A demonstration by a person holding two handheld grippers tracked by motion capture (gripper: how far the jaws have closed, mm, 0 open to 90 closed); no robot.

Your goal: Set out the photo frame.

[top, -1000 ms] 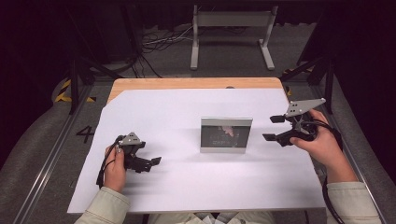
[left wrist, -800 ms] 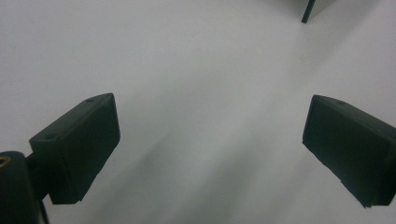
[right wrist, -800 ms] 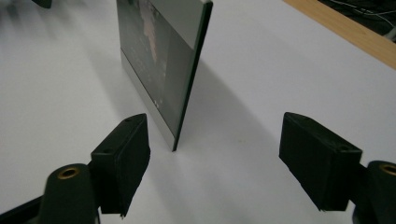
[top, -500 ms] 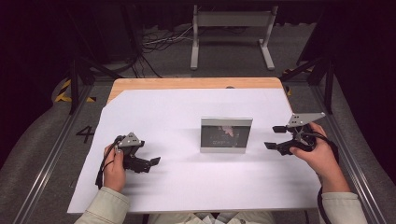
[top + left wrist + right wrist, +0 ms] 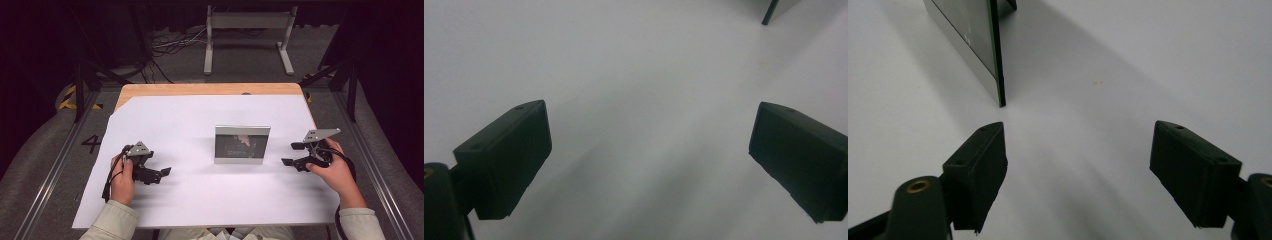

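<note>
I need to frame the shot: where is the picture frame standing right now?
In the high view the picture frame stands upright mid-table on the white sheet, nearer the right gripper than the left gripper.

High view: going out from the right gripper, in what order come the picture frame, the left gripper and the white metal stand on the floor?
1. Picture frame: standing at mid-table, just to the left of the right gripper.
2. Left gripper: across the white sheet, near the table's left edge.
3. White metal stand: on the floor beyond the table's far edge.
</note>
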